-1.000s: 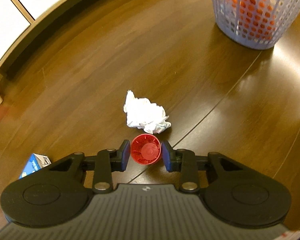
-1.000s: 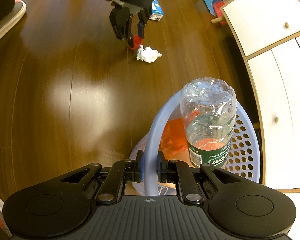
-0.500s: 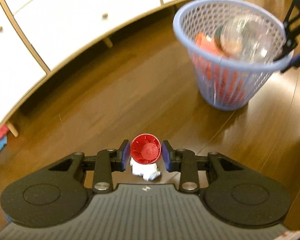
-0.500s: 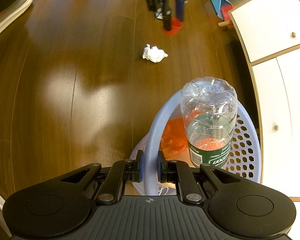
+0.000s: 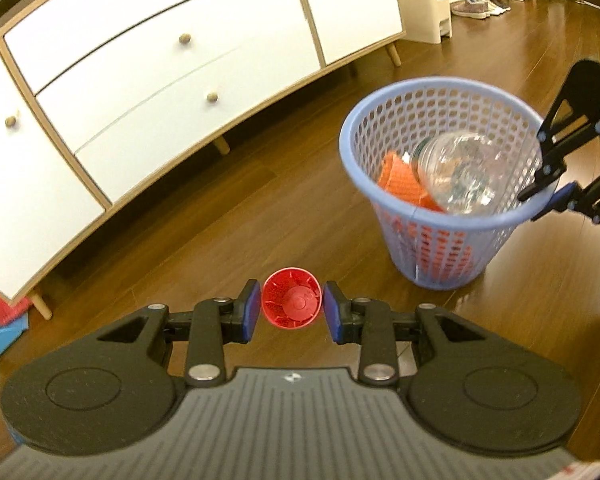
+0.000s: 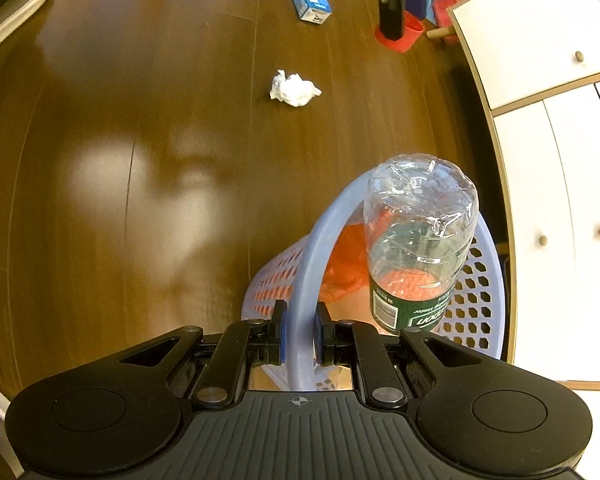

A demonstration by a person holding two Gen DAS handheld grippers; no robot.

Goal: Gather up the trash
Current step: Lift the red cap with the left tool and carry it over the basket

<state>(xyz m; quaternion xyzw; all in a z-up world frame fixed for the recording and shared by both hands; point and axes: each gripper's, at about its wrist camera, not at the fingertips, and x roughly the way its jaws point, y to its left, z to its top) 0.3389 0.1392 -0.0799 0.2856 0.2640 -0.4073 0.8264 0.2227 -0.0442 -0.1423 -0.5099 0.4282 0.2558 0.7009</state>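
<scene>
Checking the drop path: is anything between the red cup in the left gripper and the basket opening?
Nothing visible on the floor between. The left gripper holds the red cup short of the basket. Inside, a clear bottle stands up and fills part of the opening.

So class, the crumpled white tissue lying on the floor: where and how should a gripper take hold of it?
Come straight down from above on the crumpled tissue and close across its bulging middle. It lies low and loose on the wooden floor, with open space around it, so the folds should bunch between the fingers.
</scene>
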